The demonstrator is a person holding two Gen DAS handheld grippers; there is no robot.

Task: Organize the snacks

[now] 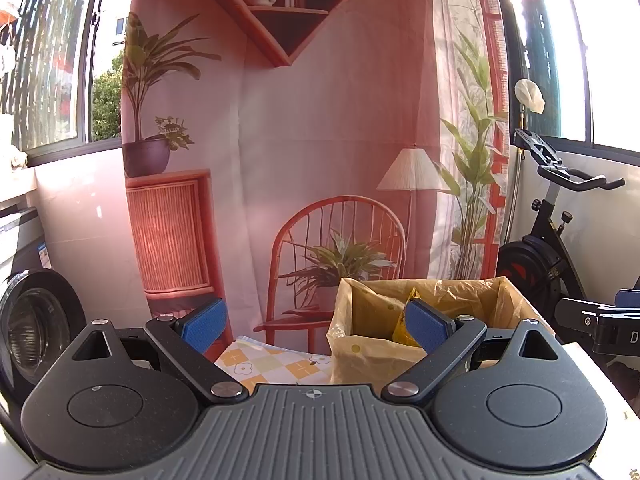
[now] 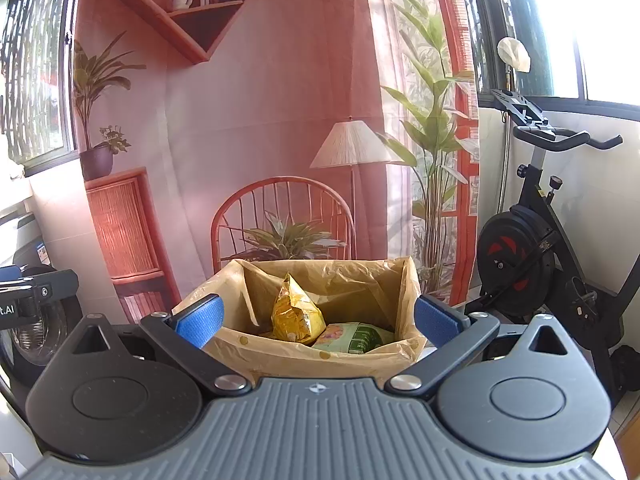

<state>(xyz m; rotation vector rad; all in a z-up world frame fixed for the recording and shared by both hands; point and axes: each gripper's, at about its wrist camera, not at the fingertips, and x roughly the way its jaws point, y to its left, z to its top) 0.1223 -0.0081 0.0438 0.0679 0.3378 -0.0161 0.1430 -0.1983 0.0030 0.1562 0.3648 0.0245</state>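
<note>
— Looking at both grippers, which one is carrying anything?

— Neither. The left gripper [image 1: 320,326] has its blue pads spread wide with nothing between them, and the right gripper [image 2: 318,322] is spread the same way, facing straight into the lined box [image 2: 408,280].

— Where are the snacks, then?

— Inside that box. A yellow snack bag [image 2: 296,314] stands upright near the middle, and a green snack packet [image 2: 356,338] lies flat just beside it toward the box's right wall. From the left wrist view only the tip of the yellow bag shows above the rim.

— Why hold the grippers back like that?

— My guess is that a drop-off is finished or a next pick is due; spread fingers held short of the near rim suit either.

— Anything else around?

— A checked tablecloth [image 1: 272,360] with small flowers covers the table under the box, whose left wall sits near the cloth's far edge. Behind hangs a printed backdrop [image 1: 320,140] of a chair and plants; an exercise bike [image 2: 536,248] stands well off to the right.

— Anything in the way?

— The loose plastic liner [image 2: 280,354] folded over the near rim could snag a finger reaching in.
</note>
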